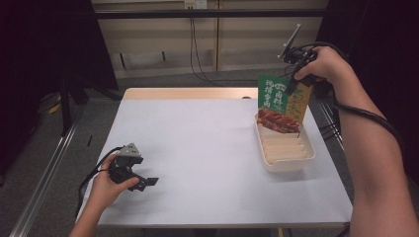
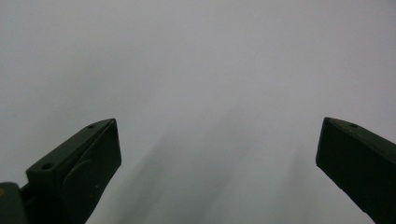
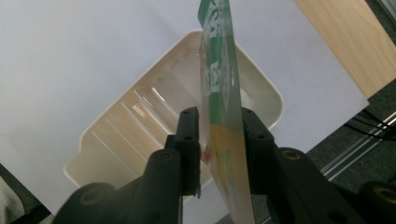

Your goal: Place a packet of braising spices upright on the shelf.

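A green and yellow food packet (image 1: 280, 102) hangs upright over the far end of a cream ribbed tray (image 1: 305, 157) at the table's right side. My right gripper (image 1: 297, 79) is shut on the packet's top edge, held high by the person's hand. In the right gripper view the packet (image 3: 219, 84) runs edge-on between the two black jaws, with the tray (image 3: 116, 140) below it. My left gripper (image 1: 147, 182) rests low near the table's front left corner, open, with nothing between its fingers (image 2: 88, 158).
The white table top (image 1: 197, 148) has a bare wooden strip (image 1: 188, 93) along its far edge. Black cables run down the back wall and trail from both grippers. A metal rail (image 1: 44, 168) lies on the floor at the left.
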The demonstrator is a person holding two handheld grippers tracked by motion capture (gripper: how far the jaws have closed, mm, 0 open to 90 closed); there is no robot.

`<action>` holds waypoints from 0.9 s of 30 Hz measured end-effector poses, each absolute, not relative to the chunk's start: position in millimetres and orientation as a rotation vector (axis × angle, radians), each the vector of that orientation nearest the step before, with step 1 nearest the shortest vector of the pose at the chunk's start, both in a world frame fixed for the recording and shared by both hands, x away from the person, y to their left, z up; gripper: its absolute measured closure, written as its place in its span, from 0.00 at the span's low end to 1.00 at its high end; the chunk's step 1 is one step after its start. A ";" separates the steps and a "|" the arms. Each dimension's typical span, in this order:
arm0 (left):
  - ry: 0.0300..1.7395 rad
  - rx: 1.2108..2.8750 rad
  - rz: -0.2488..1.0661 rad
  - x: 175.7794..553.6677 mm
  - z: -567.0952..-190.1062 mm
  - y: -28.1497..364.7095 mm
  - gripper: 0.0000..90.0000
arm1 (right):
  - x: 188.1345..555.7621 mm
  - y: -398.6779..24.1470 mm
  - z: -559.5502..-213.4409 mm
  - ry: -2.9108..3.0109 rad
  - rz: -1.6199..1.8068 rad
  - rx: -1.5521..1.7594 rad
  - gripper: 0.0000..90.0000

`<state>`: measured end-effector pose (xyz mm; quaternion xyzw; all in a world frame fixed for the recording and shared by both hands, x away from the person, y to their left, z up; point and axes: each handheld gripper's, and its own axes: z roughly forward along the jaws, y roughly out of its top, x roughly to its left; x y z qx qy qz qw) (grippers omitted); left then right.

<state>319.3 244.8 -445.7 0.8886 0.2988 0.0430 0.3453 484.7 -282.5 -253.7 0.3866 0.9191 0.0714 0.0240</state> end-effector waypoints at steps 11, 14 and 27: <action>0.774 2.299 0.111 319.8 -444.7 246.0 0.00 | 482.2 -282.2 -238.1 2.747 0.181 1.269 0.35; 0.774 2.301 0.118 319.6 -444.3 246.4 0.00 | 480.4 -282.3 -235.1 2.742 0.173 1.263 0.28; 0.771 2.303 0.109 318.5 -444.3 243.6 0.00 | 468.0 -275.4 -219.1 2.710 0.237 1.288 0.16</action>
